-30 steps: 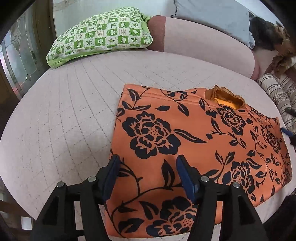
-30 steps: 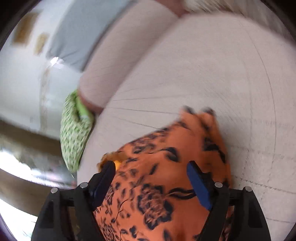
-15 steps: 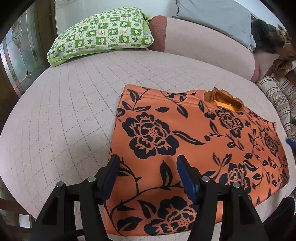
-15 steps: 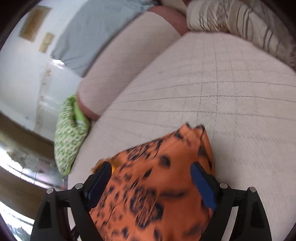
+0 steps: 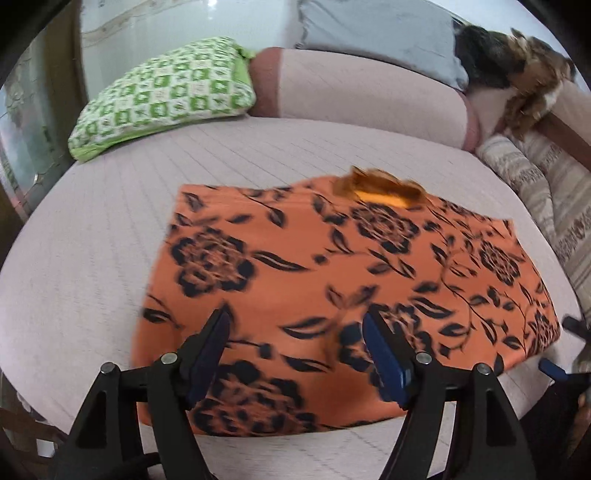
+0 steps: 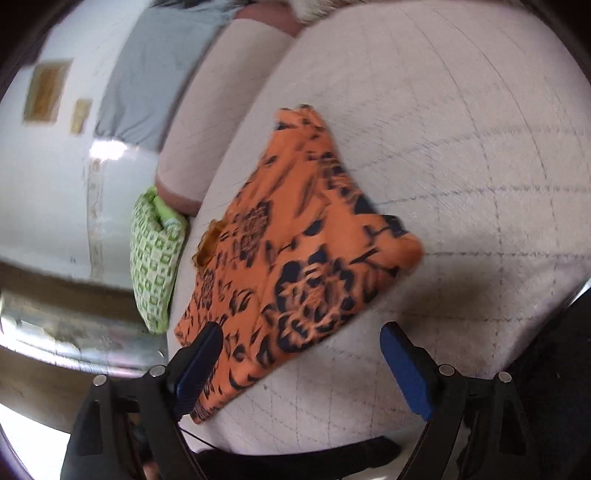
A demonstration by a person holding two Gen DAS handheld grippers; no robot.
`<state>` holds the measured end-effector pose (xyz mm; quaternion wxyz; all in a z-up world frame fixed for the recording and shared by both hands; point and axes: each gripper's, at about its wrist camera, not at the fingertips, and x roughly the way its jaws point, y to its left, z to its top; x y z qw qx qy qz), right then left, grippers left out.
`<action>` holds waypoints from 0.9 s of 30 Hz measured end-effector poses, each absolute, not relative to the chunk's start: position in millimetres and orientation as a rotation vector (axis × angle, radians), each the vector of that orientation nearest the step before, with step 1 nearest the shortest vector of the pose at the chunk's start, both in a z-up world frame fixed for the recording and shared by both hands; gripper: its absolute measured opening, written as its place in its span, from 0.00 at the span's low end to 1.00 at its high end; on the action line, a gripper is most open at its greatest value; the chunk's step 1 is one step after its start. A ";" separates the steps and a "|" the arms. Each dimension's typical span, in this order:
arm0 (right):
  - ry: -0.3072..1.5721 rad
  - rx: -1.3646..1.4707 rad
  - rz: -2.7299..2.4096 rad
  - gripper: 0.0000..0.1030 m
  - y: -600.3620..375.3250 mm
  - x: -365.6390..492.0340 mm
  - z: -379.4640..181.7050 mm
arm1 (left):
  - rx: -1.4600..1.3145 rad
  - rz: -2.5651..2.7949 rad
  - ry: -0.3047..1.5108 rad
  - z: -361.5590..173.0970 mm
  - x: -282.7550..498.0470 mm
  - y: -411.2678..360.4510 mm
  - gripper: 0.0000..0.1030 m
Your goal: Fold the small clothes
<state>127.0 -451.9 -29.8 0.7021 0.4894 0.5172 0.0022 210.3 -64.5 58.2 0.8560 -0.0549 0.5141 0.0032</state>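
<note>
An orange garment with a black flower print (image 5: 332, 280) lies flat on a pale quilted bed (image 5: 92, 258), its neck opening at the far edge. It also shows in the right wrist view (image 6: 295, 251), blurred. My left gripper (image 5: 295, 339) is open and empty, hovering over the garment's near edge. My right gripper (image 6: 299, 354) is open and empty, above the garment's near corner; its tip (image 5: 554, 369) shows at the right of the left wrist view.
A green checked pillow (image 5: 166, 96) lies at the back left. A pink bolster (image 5: 369, 96) and a grey pillow (image 5: 380, 29) lie along the back. A striped cushion (image 5: 546, 192) and a furry brown thing (image 5: 517, 70) sit at the right.
The left gripper has drawn back a little from the garment, still open. The right gripper has swung and pulled away, so more of the garment and bare bed show.
</note>
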 end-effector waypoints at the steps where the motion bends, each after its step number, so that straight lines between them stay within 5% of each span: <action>1: 1.138 1.136 -0.006 0.86 -458.1 127.4 -32.9 | -0.103 0.005 1.094 55.1 210.3 -70.2 0.73; 11: 1.025 1.287 -0.054 0.81 -478.4 137.6 -40.2 | -0.038 -0.072 1.044 64.6 225.8 -115.1 0.73; 12: 1.036 1.279 -0.059 0.59 -478.8 139.4 -42.1 | -0.033 -0.075 1.050 60.4 227.9 -118.6 0.73; 13: 1.068 1.266 -0.070 0.22 -478.9 142.7 -46.4 | -0.023 -0.082 1.071 52.1 231.0 -123.1 0.73; 16: 1.089 1.182 -0.064 0.11 -473.4 147.3 -37.9 | 0.053 -0.073 1.125 27.8 234.3 -134.6 0.75; 20: 1.056 0.915 -0.052 0.10 -458.3 146.5 6.6 | 0.022 -0.072 1.103 45.4 231.6 -131.4 0.75; 24: 1.177 1.037 -0.074 0.21 -464.8 139.1 -36.9 | 0.053 -0.072 1.125 34.6 236.8 -134.4 0.76; 26: 1.172 0.978 -0.069 0.36 -467.8 141.3 -21.1 | 0.063 -0.084 1.107 26.7 235.2 -131.5 0.79; 27: 1.147 0.941 -0.055 0.62 -470.1 140.1 -7.2 | 0.062 -0.088 1.108 27.0 235.2 -131.0 0.79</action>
